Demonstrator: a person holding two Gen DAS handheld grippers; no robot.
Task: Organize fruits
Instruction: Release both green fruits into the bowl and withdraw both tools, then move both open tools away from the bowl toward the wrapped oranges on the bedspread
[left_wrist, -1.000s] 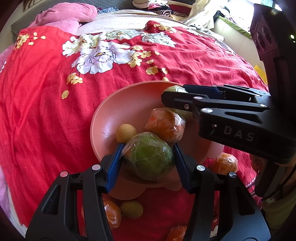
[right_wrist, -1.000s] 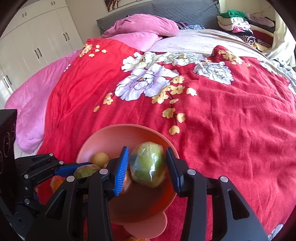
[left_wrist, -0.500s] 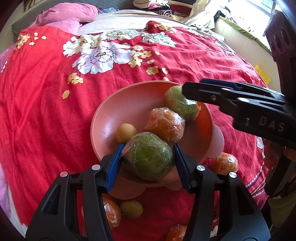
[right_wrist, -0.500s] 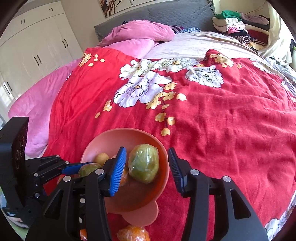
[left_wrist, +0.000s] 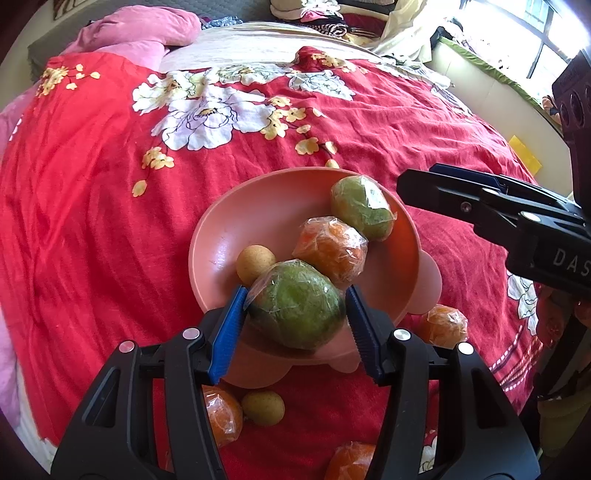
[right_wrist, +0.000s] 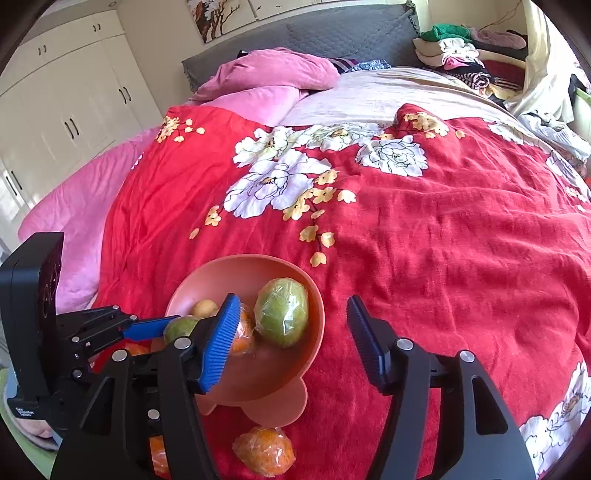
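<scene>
A pink bowl (left_wrist: 221, 236) sits on the red floral quilt. It holds a small tan fruit (left_wrist: 255, 264), a wrapped orange (left_wrist: 330, 251) and a wrapped green fruit (left_wrist: 360, 212). My left gripper (left_wrist: 295, 291) is shut on a larger wrapped green fruit (left_wrist: 295, 314) over the bowl's near rim. In the right wrist view my right gripper (right_wrist: 291, 301) is opening above the bowl (right_wrist: 240, 260). The green fruit (right_wrist: 282, 317) lies below between its jaws, and the pads stand clear of it. The left gripper's blue finger (right_wrist: 147, 326) shows there at the left.
Loose fruits lie on the quilt near the bowl: wrapped oranges (left_wrist: 443, 326) (left_wrist: 221, 413) (left_wrist: 351, 461) and a small tan fruit (left_wrist: 264, 408). Another orange (right_wrist: 266, 454) shows under the right gripper. Pink pillows (right_wrist: 273, 70), a white wardrobe (right_wrist: 66, 103) and piled clothes (right_wrist: 461, 59) stand farther off.
The right gripper let go of the green fruit, which now lies in the bowl, and its jaws widened as it drew back to the right. The left gripper and its fruit stayed put.
</scene>
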